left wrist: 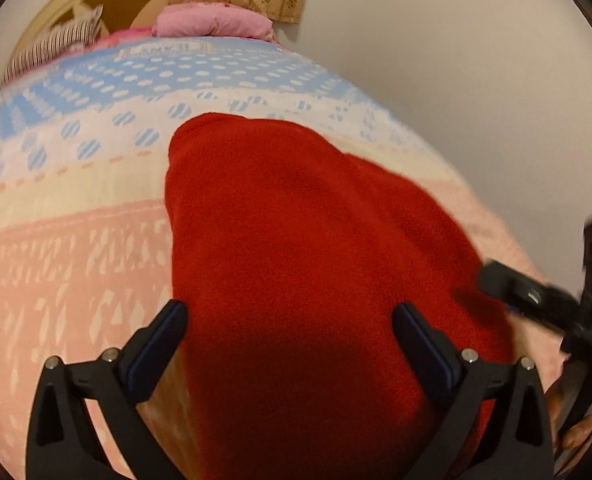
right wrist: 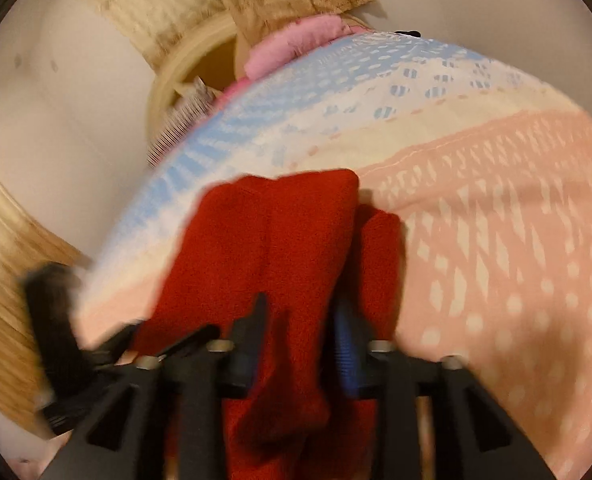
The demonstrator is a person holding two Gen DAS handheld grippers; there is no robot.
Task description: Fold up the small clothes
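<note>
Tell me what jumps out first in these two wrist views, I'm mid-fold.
The red garment dominates, lying on the pink, cream and blue patterned cloth in the middle of both views. The left gripper stands wide open over its near edge, while the right gripper has red fabric between its parted fingers. Behind, a pink bundle sits at the cloth's far edge.

Surface is covered w/ a patterned cloth [left wrist: 76, 216] banded in blue, cream & peach. A red garment [left wrist: 296, 240] is laid flat on it, approx. mid-cloth. At the far edge a pink bundle [left wrist: 212, 20] & a striped fabric piece [left wrist: 52, 46] are seen.
</note>
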